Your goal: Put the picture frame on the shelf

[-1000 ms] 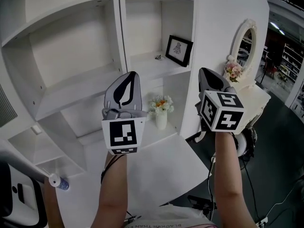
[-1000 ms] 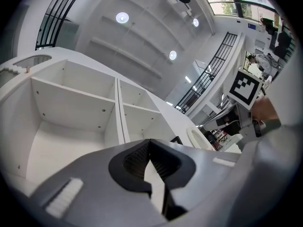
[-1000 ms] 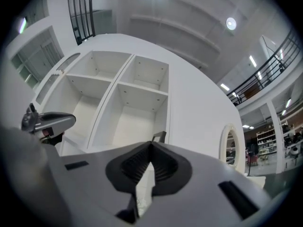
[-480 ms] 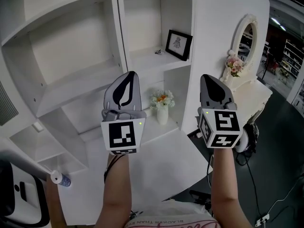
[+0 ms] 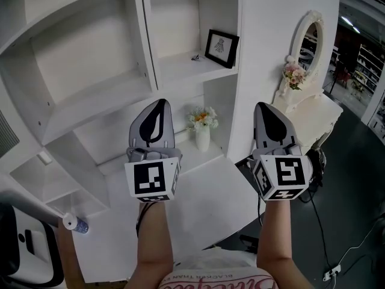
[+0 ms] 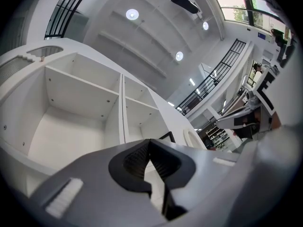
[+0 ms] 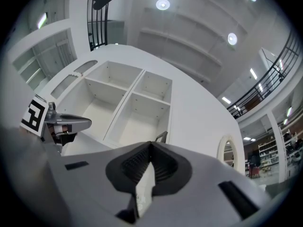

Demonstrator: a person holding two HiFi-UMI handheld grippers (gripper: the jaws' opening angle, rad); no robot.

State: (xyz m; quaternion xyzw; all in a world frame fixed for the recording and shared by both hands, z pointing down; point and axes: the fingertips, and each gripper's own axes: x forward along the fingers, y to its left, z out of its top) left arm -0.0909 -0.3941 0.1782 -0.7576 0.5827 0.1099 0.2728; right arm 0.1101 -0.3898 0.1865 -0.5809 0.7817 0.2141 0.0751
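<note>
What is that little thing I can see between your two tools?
A white vase of flowers, farther back than both; the head view shows it between the left tool and the right tool.

Marker cubes (image 5: pixel 151 179): black-and-white square codes, no letters.
Shirt (image 5: pixel 210 274), near edge: red print, cut off, unreadable.
Picture frame (image 5: pixel 221 48), far shelf (image 5: pixel 174 71): small drawing, no legible words.

White shelf unit (image 5: pixel 90 95) carries a black-framed picture (image 5: pixel 221 48) upright in the right compartment, with a white vase of flowers (image 5: pixel 203 136) on the ledge below.
</note>
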